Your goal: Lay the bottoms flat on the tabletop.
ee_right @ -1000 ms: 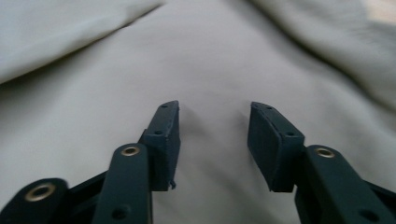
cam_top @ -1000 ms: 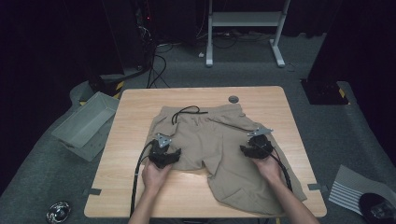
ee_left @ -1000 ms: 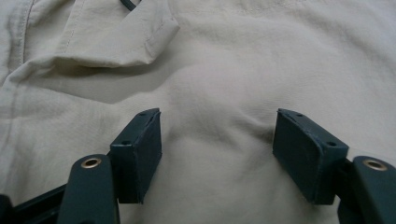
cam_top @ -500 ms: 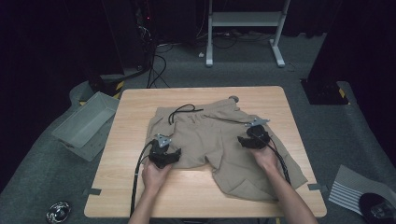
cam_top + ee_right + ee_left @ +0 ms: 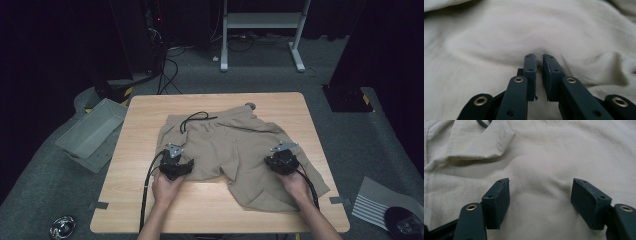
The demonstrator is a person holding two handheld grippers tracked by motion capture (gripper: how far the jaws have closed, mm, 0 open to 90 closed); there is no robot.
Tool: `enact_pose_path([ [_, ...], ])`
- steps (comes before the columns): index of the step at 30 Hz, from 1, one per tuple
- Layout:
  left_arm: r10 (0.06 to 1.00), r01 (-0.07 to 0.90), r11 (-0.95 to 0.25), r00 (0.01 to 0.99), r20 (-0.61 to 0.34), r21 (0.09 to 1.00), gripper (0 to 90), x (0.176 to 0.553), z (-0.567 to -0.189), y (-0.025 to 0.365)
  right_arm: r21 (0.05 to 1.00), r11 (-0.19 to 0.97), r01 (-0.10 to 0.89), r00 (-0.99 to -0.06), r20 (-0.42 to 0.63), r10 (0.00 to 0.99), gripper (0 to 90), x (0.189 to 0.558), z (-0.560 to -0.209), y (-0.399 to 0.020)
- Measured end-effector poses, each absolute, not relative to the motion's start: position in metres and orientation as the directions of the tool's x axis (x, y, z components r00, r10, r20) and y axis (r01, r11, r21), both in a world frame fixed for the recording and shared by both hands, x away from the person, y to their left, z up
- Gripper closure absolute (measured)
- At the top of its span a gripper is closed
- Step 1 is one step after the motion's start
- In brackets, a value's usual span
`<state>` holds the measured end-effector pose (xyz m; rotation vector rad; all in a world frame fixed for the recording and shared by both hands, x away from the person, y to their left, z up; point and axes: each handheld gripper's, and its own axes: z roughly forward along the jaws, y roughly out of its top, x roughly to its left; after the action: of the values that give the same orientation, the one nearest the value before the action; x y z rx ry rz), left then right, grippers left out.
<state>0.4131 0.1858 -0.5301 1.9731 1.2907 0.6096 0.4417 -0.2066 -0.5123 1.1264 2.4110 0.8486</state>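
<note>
Now pinching a small fold of the beige shorts [image 5: 529, 37] with the right gripper [image 5: 538, 61], jaws having just been closing and standing almost together, a thin ridge of cloth rising between the pads; sitting in the high view as right gripper [image 5: 282, 159] on the shorts' right leg, right hand [image 5: 296, 184] behind it, cable trailing back along the forearm; resting the left gripper [image 5: 540, 195] with jaws spread wide, pads pressing down on flat cloth, nothing clamped between them; showing in the high view as left gripper [image 5: 175, 162] at the hem of the shorts' left leg, left hand [image 5: 167, 186] wrapped round its body, black cable looping toward the table edge; lying spread across the middle of the wooden table [image 5: 150, 210], the shorts [image 5: 230, 145] with waistband toward the far side, black drawstring [image 5: 195, 119] curling over the waistband; standing beside the table on the floor, off to the left, a grey bin [image 5: 90, 132].
</note>
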Motion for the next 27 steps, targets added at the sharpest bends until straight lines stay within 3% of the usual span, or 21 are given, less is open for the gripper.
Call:
enact_pose_path([
  [4,0.920,0.596,-0.266,0.393,0.014,0.758,31.5,0.414,-0.530,0.186,0.645,0.474,0.599,-0.597,-0.034,0.801,77.3,0.465,-0.512,-0.205],
  [10,0.920,0.596,-0.265,0.391,0.014,0.758,31.5,0.414,-0.530,0.187,0.598,0.468,0.650,-0.572,-0.020,0.820,62.9,0.477,-0.506,-0.204],
  [15,0.920,0.596,-0.265,0.392,0.014,0.758,31.5,0.414,-0.530,0.187,0.675,0.441,0.592,-0.650,0.076,0.756,59.8,0.431,-0.489,-0.217],
  [23,0.920,0.596,-0.264,0.392,0.013,0.759,31.5,0.414,-0.530,0.187,0.677,0.456,0.578,-0.696,0.118,0.708,58.3,0.371,-0.499,-0.226],
  [25,0.920,0.596,-0.264,0.392,0.013,0.758,31.5,0.414,-0.530,0.187,0.669,0.468,0.577,-0.701,0.112,0.704,59.3,0.365,-0.508,-0.223],
  [27,0.920,0.596,-0.264,0.391,0.012,0.759,31.5,0.414,-0.530,0.187,0.667,0.482,0.568,-0.711,0.102,0.696,65.9,0.361,-0.515,-0.220],
])
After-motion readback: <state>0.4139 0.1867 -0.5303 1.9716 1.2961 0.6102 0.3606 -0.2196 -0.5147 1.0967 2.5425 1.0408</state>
